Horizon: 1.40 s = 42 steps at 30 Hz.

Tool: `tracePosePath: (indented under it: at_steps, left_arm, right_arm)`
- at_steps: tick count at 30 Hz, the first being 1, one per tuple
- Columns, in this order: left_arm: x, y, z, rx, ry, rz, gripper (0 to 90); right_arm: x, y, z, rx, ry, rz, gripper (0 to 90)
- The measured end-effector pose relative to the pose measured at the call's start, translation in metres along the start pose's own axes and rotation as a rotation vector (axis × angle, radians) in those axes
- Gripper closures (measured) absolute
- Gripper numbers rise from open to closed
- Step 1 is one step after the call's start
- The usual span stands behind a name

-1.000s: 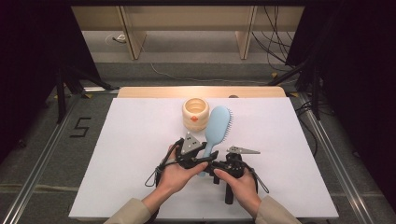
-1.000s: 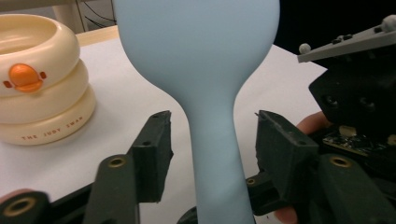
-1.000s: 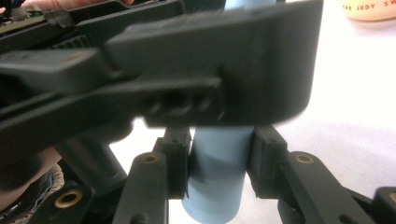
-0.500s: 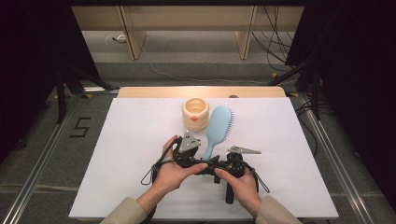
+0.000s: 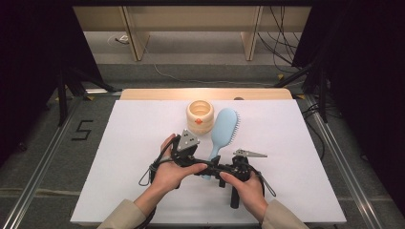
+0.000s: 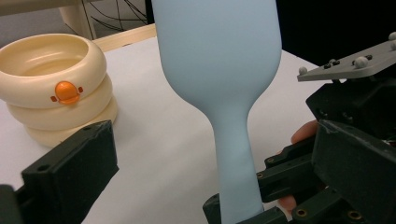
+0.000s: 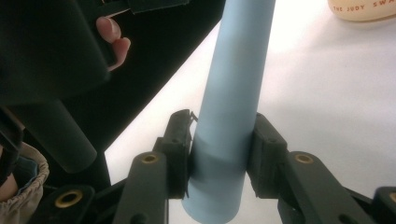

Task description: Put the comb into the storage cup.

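A light blue hairbrush (image 5: pixel 224 130) lies lengthwise on the white table top (image 5: pixel 296 143), head toward the far side and bristles showing along its right edge. My right gripper (image 7: pixel 219 149) is shut on the lower end of the brush handle (image 7: pixel 233 93); in the high view this right gripper (image 5: pixel 213 171) sits under the person's right hand. The left gripper (image 6: pixel 212 172) is open, jaws spread wide on either side of the brush handle (image 6: pixel 233 154) without touching it. In the high view the left gripper (image 5: pixel 202 164) is just left of the handle.
A cream container of stacked rings (image 5: pixel 201 116) with an orange spot stands just left of the brush head, and looms large in the left gripper view (image 6: pixel 56 88). A wooden strip (image 5: pixel 143 94) edges the table's far side. Cables trail from both grippers.
The left hand and its gripper have edged slightly to the left. The brush and the right gripper have stayed where they were.
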State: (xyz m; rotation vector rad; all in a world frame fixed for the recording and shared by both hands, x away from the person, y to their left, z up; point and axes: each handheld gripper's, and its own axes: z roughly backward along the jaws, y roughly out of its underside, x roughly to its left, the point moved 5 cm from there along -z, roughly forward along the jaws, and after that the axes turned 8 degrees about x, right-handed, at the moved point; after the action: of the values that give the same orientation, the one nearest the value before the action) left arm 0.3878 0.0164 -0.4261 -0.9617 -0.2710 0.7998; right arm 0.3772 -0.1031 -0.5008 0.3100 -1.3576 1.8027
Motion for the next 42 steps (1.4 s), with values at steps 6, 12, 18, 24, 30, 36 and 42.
tracePosePath:
  at_steps: [6, 12, 18, 24, 30, 36, 42]
  left_arm:
    - [0.003, -0.001, 0.002, -0.004, -0.004, 0.003, 0.0]
    - [0.006, 0.001, 0.0, 0.006, 0.015, 0.033, 0.0]
    - [0.007, -0.002, 0.0, 0.007, 0.025, 0.037, 0.0]
    - [0.01, -0.009, -0.001, 0.011, 0.033, 0.039, 0.0]
    - [0.011, -0.017, -0.003, 0.015, 0.035, 0.041, 0.0]
    - [0.012, -0.023, -0.004, 0.019, 0.035, 0.05, 0.0]
    - [0.014, -0.032, -0.005, 0.018, 0.027, 0.046, 0.0]
  right_arm:
    - [0.0, -0.001, 0.001, -0.005, -0.003, -0.003, 64.9]
    - [0.0, -0.001, 0.001, -0.009, -0.005, -0.003, 65.0]
    - [0.0, -0.001, 0.001, -0.008, -0.008, -0.01, 64.9]
    - [0.001, -0.001, 0.002, -0.012, -0.009, -0.005, 65.0]
    - [0.0, -0.002, 0.003, -0.018, -0.008, -0.008, 64.9]
    - [0.0, -0.002, 0.003, -0.019, -0.008, -0.007, 65.0]
    - [0.001, -0.003, 0.002, -0.021, -0.011, -0.002, 65.0]
